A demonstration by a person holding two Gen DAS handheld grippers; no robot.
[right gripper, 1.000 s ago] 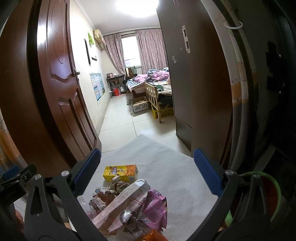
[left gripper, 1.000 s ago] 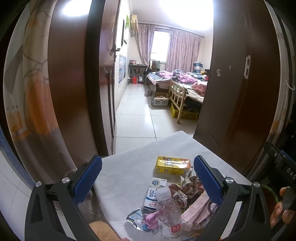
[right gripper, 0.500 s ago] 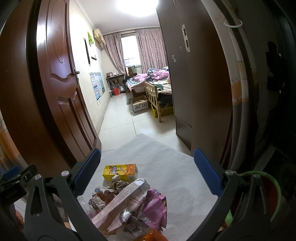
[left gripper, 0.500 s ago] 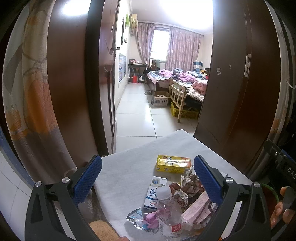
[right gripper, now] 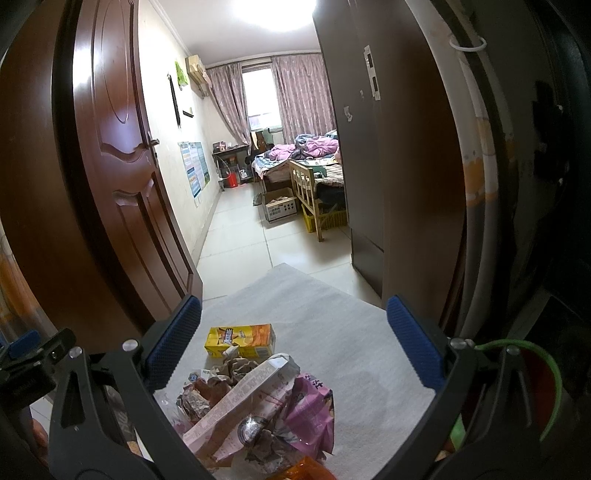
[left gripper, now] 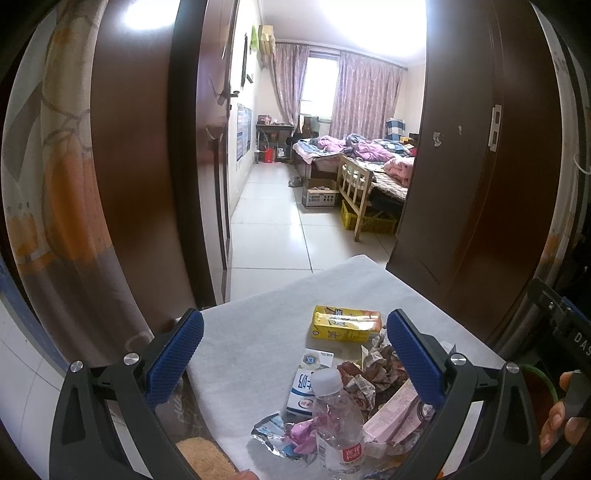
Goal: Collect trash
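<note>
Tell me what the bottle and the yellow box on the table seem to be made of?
The bottle looks like thin clear plastic: you see through it, its wall is dented, and it has a pale cap. The yellow box seems to be coated printed carton, likely a drink box: sharp folded edges and a slight sheen.

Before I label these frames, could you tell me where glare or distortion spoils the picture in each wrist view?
Left wrist view: ceiling light blown out white, a glare patch on the dark door, door edges bowed by the fisheye; plastic bottle stays sharp. Right wrist view: ceiling light overexposed, sheen on the brown door, right side very dark; trash pile is readable.
</note>
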